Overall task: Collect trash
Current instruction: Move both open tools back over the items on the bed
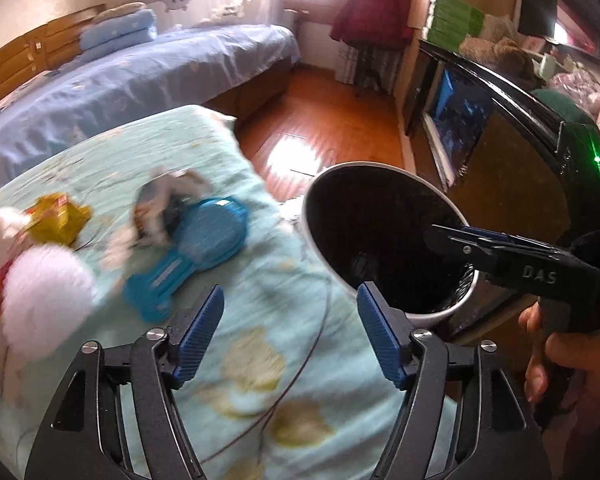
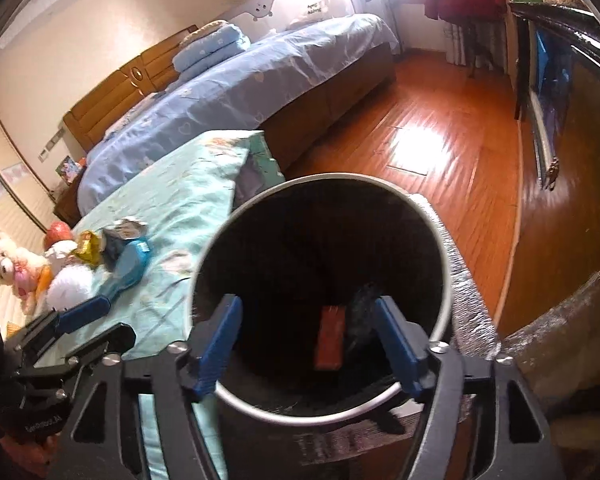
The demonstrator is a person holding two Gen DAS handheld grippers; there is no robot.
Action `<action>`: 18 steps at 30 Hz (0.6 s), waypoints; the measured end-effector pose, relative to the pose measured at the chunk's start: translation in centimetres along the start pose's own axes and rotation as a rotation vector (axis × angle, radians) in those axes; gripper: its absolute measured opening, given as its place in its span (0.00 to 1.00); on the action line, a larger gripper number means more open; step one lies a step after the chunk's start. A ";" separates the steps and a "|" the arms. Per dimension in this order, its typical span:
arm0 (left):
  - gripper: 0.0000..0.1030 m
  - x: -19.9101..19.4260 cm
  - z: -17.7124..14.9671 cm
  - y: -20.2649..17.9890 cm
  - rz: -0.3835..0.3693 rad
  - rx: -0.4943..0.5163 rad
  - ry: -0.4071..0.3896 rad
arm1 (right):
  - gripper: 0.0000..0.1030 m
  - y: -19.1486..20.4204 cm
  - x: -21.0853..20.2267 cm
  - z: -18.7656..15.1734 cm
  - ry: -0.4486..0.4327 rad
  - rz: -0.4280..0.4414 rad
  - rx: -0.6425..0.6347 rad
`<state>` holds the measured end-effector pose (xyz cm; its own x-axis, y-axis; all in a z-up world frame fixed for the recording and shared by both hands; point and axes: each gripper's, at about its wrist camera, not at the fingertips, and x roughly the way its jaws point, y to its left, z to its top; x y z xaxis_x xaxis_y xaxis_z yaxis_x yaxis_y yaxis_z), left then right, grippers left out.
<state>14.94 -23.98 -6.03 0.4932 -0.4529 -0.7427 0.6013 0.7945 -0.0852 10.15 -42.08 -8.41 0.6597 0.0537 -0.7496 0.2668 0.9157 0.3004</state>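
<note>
Hanging over the mouth of the bin [image 2: 320,280], the right gripper [image 2: 306,344] has its blue fingers [image 2: 218,344] spread wide with nothing between them; down inside the dark bin, an orange-red wrapper [image 2: 331,338] lies on the bottom beside a dark crumpled piece [image 2: 360,312] at about 2 o'clock from it (what that piece is, the picture does not make clear). In the left wrist view the left gripper [image 1: 290,334] is likewise released, its fingers [image 1: 202,332] apart and empty above the pale green floral bedspread [image 1: 260,320], with the bin's white rim [image 1: 420,314] just beside the right-hand finger at 1 o'clock. More trash waits on the bedspread at 10 o'clock from the left gripper: a crumpled white and dark wrapper [image 1: 168,204] resting against a blue hairbrush [image 1: 196,252], and farther toward 9 o'clock a gold foil wrapper [image 1: 58,218]. Soft toys [image 1: 40,280] crowd the left edge of that view, touching the gold wrapper. At 3 o'clock a hand [image 1: 560,356] holds the handle of the right gripper. A second bed with blue bedding [image 1: 140,76] stands beyond, at 11 o'clock, and the wooden floor [image 2: 440,152] stretches away past the bin.
</note>
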 end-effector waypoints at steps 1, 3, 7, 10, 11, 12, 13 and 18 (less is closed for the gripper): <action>0.72 -0.7 -0.6 0.5 0.011 -0.013 -0.013 | 0.76 0.4 -0.1 -0.1 -0.004 0.009 0.000; 0.74 -1.4 -1.2 1.3 0.031 -0.034 -0.023 | 0.77 1.4 -0.4 -0.6 -0.013 0.022 -0.005; 0.75 -3.0 -2.9 3.3 0.072 -0.082 -0.038 | 0.79 3.5 -0.7 -1.6 -0.017 0.060 -0.011; 0.75 -4.1 -4.1 4.9 0.112 -0.112 -0.046 | 0.79 5.3 -0.8 -2.4 -0.015 0.090 -0.024; 0.75 -4.4 -4.6 5.5 0.120 -0.124 -0.048 | 0.79 6.0 -0.9 -2.7 -0.016 0.100 -0.032; 0.75 -4.8 -5.1 6.0 0.130 -0.139 -0.049 | 0.79 6.7 -0.9 -3.0 -0.016 0.110 -0.043; 0.75 -5.2 -5.6 6.7 0.140 -0.158 -0.051 | 0.79 7.4 -0.9 -3.2 -0.014 0.118 -0.053; 0.75 -6.8 -7.1 9.3 0.188 -0.215 -0.064 | 0.79 10.7 -0.6 -4.3 -0.007 0.151 -0.108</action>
<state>12.66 -10.65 -6.49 0.6262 -0.3088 -0.7159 0.3518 0.9313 -0.0940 9.61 -30.59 -7.29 0.6912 0.1918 -0.6967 0.0877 0.9348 0.3443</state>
